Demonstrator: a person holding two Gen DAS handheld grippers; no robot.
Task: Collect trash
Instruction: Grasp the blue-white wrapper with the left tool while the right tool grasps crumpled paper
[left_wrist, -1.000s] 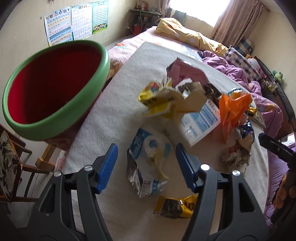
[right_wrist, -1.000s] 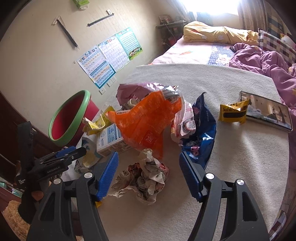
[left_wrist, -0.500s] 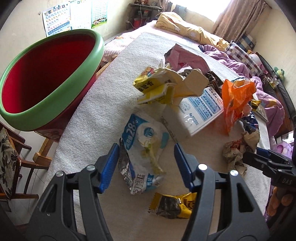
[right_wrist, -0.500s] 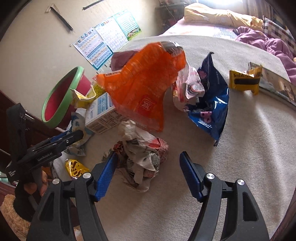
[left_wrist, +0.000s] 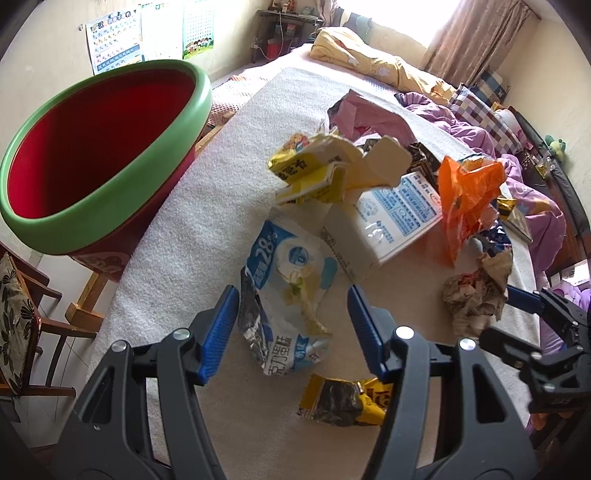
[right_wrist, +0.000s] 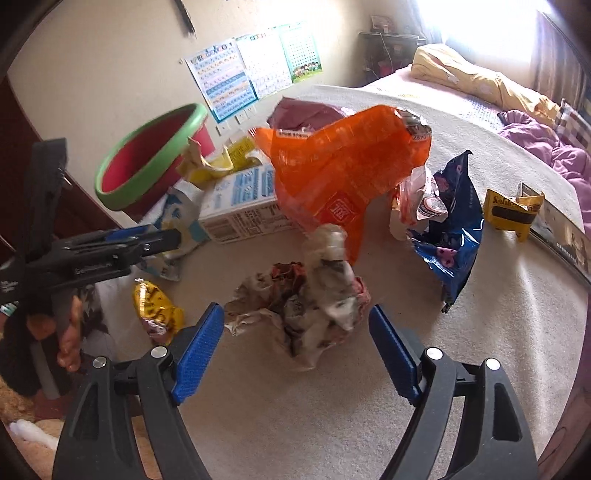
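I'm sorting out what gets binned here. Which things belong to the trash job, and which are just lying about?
Job:
crumpled paper
blue-white wrapper
yellow wrapper
orange bag
carton
dark blue bag
red bin

Lying about:
wall posters
yellow quilt
purple blanket
chair

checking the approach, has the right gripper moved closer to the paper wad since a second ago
Yes. The right gripper has come down and forward: the paper wad now sits between its opening fingers, untouched, and the orange bag looms nearer.
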